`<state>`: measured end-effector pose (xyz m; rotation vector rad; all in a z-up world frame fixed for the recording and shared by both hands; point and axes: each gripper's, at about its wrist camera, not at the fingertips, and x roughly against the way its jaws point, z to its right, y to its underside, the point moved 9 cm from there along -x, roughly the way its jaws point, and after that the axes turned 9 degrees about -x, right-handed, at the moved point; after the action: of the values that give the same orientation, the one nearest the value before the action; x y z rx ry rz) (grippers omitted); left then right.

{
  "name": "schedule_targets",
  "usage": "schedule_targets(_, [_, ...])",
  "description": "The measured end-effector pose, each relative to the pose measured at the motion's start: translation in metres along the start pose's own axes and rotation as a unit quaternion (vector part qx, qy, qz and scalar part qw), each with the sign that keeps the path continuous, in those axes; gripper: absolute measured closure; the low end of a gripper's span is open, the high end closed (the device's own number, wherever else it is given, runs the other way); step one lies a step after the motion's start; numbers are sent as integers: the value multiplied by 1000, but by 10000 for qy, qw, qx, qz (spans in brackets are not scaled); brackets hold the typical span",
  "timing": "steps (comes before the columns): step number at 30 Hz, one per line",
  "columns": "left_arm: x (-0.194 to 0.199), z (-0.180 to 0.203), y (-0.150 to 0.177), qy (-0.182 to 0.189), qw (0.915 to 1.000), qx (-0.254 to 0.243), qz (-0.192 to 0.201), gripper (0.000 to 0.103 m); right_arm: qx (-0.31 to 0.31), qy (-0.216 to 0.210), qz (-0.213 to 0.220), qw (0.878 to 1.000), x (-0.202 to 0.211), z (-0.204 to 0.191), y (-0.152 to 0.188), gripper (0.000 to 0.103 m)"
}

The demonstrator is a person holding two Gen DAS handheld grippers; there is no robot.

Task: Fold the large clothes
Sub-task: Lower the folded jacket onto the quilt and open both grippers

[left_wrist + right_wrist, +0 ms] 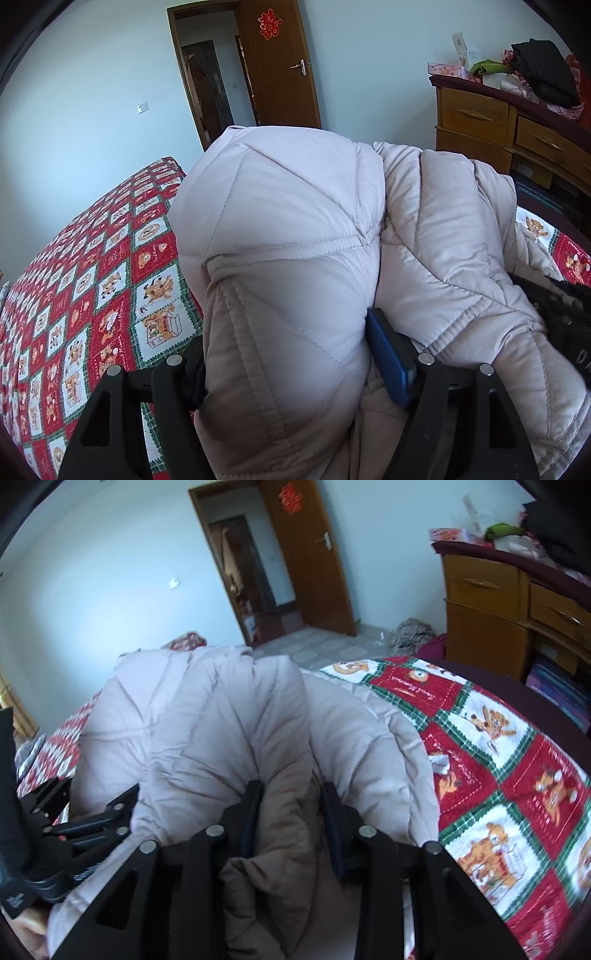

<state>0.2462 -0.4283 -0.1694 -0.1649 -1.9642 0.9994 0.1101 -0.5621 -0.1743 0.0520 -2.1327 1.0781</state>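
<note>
A pale pink-grey quilted puffer coat (288,229) is bunched up over the red, white and green patchwork bedspread (92,280). My left gripper (288,354) is shut on a thick fold of the coat, with its blue pad (388,354) pressed against the fabric. My right gripper (290,808) is shut on another fold of the same coat (207,716), whose tan lining (280,834) shows between the fingers. The left gripper's black body shows at the left of the right wrist view (48,834).
A wooden dresser (491,125) piled with clothes and boxes stands at the right, also in the right wrist view (498,602). A brown door (277,66) stands open ahead. The bedspread (509,775) extends to the right. A clothes heap (413,631) lies on the floor.
</note>
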Motion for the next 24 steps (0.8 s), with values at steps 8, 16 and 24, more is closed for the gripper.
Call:
schedule_targets(8, [5,0,-1,2,10000,-26,18,23,42,161,-65,9998,5,4,-1,65])
schedule_targets(16, [52,-16,7,-71,9997,130,209,14,-169,84,252,9995,90,9,17,40])
schedule_targets(24, [120,-33,23,-269,9970,482,536,14,244,464,494,9974,168,26,49,7])
